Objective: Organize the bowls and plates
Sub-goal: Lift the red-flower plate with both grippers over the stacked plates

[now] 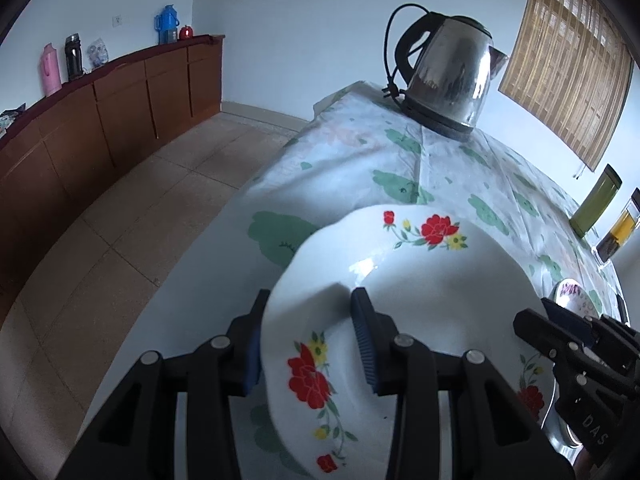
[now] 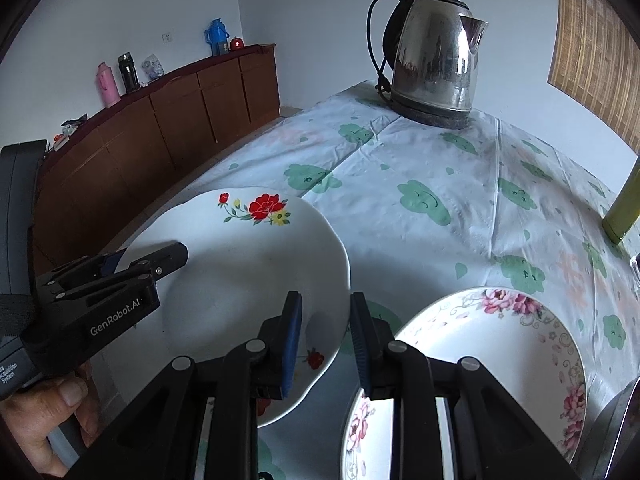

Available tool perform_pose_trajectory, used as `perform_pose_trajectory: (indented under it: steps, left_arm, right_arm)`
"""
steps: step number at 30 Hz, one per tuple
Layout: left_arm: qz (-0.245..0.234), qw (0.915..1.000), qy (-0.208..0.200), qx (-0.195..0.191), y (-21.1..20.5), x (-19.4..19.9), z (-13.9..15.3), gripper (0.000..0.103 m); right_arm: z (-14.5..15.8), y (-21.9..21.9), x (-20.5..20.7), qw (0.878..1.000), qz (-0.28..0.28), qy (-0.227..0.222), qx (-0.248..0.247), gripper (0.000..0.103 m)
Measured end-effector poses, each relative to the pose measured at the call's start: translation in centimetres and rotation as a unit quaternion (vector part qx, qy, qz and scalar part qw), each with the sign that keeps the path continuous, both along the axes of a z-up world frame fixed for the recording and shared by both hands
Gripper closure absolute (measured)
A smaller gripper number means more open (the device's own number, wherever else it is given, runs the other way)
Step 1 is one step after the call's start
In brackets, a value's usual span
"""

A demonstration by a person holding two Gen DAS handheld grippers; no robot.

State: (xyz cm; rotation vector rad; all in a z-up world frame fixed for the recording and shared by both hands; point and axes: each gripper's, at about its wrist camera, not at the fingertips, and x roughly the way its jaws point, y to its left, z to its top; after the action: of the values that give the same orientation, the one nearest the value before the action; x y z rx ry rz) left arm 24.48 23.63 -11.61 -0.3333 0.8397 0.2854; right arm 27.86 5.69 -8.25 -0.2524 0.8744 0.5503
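A white plate with red flowers (image 1: 400, 280) is tilted above the tablecloth, held between both grippers. My left gripper (image 1: 308, 308) is shut on its left rim, one finger over the plate and one under. In the right wrist view the same plate (image 2: 240, 272) runs between the pads of my right gripper (image 2: 326, 308), which is shut on its right rim. The left gripper (image 2: 152, 256) shows there at the plate's far side, with a hand below it. A second plate with pink flowers (image 2: 500, 360) lies flat on the table just right of the right gripper.
A steel kettle (image 2: 432, 60) stands at the far end of the table with the cloud-pattern cloth (image 2: 420, 160). A green bottle (image 1: 596, 200) and a glass jar (image 1: 620, 228) stand at the right edge. A wooden sideboard (image 1: 100, 120) lines the left wall.
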Motion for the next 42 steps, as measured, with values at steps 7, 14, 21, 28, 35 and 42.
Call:
perform_pose_trajectory:
  steps: [7,14,21,28,35,42]
  left_arm:
    - [-0.002,0.9989,-0.014,-0.044,1.3,-0.6,-0.4,0.075]
    - [-0.001,0.9991,-0.018,-0.038,1.1,-1.0,-0.2,0.077]
    - [-0.01,0.9986,-0.047,-0.023,0.4,-1.5,1.7,0.077]
    - [-0.029,0.9961,-0.074,-0.039,-0.4,-1.9,3.1,0.077]
    - [-0.059,0.994,-0.089,-0.025,-3.7,-1.9,4.6,0.079]
    - [-0.079,0.9927,-0.091,-0.01,-6.4,-1.8,5.5,0.078]
  right_arm:
    - [-0.8,0.0,0.3,1.0,0.005,0.006,-0.012,0.082]
    - [-1.0,-0.4,0.5,1.0,0.002,0.018,0.012,0.082]
    - [0.4,-1.3,0.0,0.999,-0.008,0.018,0.028,0.082]
    - [1.8,-3.1,-1.6,0.999,-0.019,0.007,0.033,0.082]
    - [2.0,-6.2,-2.3,0.998,-0.041,0.006,0.04,0.082]
    - [2.9,-9.4,-2.9,0.997,-0.058,-0.004,0.058,0.082]
